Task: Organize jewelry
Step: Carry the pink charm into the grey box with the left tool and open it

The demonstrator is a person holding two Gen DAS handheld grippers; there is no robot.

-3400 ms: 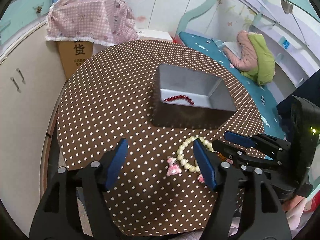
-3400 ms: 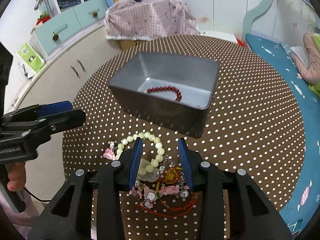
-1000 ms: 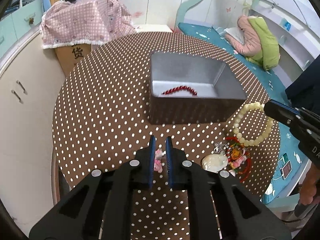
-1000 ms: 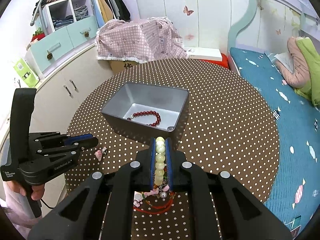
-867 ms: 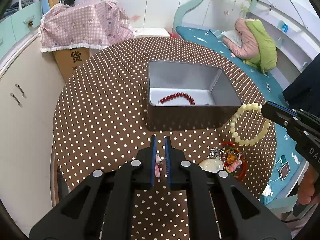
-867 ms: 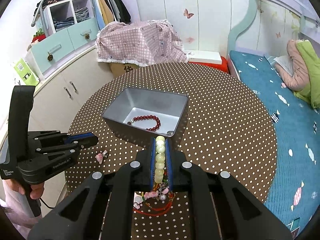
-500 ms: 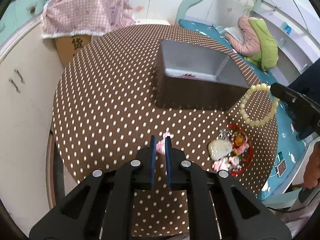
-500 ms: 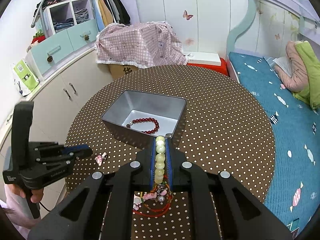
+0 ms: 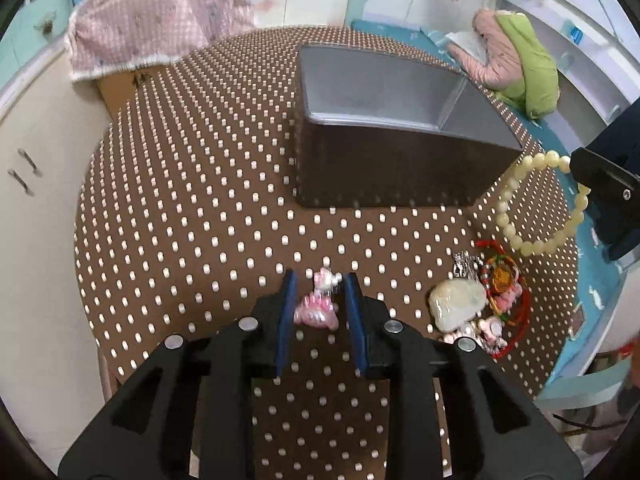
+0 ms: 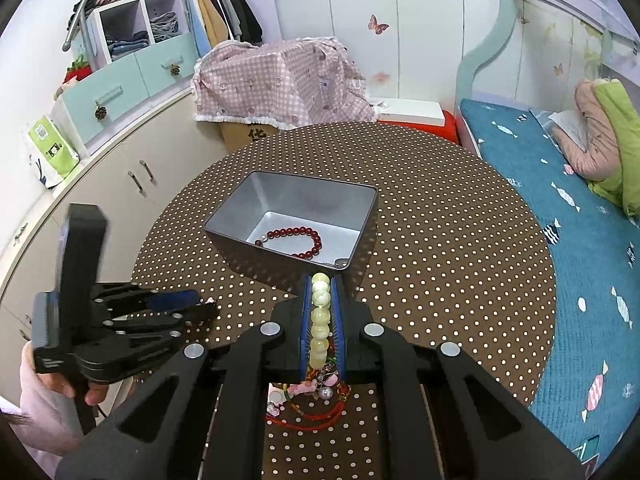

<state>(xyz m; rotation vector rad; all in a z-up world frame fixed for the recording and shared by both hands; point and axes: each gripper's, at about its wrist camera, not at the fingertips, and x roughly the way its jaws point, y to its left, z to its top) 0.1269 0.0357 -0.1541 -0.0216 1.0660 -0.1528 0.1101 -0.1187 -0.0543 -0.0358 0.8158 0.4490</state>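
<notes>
A grey metal box (image 9: 384, 128) stands on the round dotted table (image 9: 192, 184); a red bead bracelet (image 10: 296, 242) lies inside the box (image 10: 296, 196). My left gripper (image 9: 320, 280) is open low over the table, its fingers on either side of small pink charms (image 9: 318, 304). My right gripper (image 10: 321, 280) is shut on a cream bead bracelet (image 10: 320, 320), held in the air just in front of the box's near corner; the bracelet also shows hanging at the right of the left wrist view (image 9: 532, 208). A pile of jewelry (image 9: 480, 300) lies beneath it.
The table edge runs close behind both grippers. A cabinet (image 10: 132, 176) stands left of the table, a bed (image 10: 580, 220) right, and a box under pink checked cloth (image 10: 280, 84) behind it.
My left gripper has dropped toward the table and opened around the pink charms. My right gripper has kept hold of the cream bracelet and lifted it a little higher.
</notes>
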